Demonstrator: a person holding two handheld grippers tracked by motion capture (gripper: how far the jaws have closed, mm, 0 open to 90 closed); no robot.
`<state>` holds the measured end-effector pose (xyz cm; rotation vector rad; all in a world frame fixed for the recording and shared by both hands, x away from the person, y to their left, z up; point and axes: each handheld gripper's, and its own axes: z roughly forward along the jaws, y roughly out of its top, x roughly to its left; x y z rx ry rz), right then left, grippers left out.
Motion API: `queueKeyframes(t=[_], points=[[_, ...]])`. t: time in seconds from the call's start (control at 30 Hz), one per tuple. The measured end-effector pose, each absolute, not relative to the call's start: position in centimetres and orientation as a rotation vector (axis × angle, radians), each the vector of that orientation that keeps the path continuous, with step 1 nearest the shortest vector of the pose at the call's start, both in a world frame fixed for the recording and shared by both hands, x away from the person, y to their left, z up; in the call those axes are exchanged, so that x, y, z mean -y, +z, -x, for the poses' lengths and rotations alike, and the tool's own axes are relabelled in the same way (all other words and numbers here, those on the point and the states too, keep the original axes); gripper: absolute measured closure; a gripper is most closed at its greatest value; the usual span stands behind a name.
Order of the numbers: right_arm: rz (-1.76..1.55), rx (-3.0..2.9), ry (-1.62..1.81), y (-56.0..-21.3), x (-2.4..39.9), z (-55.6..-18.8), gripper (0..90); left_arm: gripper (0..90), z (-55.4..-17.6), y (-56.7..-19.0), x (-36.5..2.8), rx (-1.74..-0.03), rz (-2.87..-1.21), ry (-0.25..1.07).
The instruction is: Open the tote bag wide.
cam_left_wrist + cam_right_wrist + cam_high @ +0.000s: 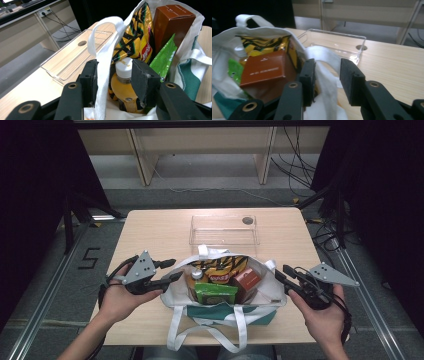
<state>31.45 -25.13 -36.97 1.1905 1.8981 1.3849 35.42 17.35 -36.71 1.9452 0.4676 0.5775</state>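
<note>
You are straddling the white canvas tote bag's point(223, 290) rim with both half-open claws, left claw point(113, 75) and right claw point(327, 75); neither is pinching cloth yet, so pulling may let it slip.

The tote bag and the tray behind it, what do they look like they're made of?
The tote bag looks like soft woven cloth, probably cotton canvas, matte white with a green band: its rim sags and folds. The tray looks like rigid clear plastic, likely acrylic: glossy, and the wooden tabletop shows straight through its walls.
</note>
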Motion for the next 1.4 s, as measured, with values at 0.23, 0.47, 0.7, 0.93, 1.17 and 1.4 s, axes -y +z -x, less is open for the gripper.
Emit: queueKeyframes(t=[0.23, 0.47, 0.7, 0.93, 1.17, 1.4], points=[[-1.149, -1.964, 1.345, -36.7, 24.1, -31.7, 66.3, 62.5, -36.3, -37.6, -17.4, -0.467, -1.976, 0.569], [-1.105, -1.987, 1.254, -36.9, 23.7, -33.2, 72.6, 72.8, -37.4, -38.1, -16.9, -0.475, -2.021, 0.6], [-1.069, -2.039, 1.204, -36.9, 23.5, -34.0, 82.1, 81.2, -38.2, -38.1, -16.7, -0.501, -2.033, 0.627], [-1.044, -2.045, 1.177, -36.5, 23.2, -34.6, 85.6, 85.6, -39.2, -37.9, -16.6, -0.554, -2.025, 0.639], [-1.097, -2.022, 1.161, -37.0, 22.5, -35.2, 86.6, 86.1, -40.2, -38.9, -16.2, -0.587, -2.037, 0.639], [-1.105, -2.054, 1.132, -38.0, 22.5, -36.1, 86.8, 86.1, -41.1, -40.2, -15.9, -0.61, -2.066, 0.651]])
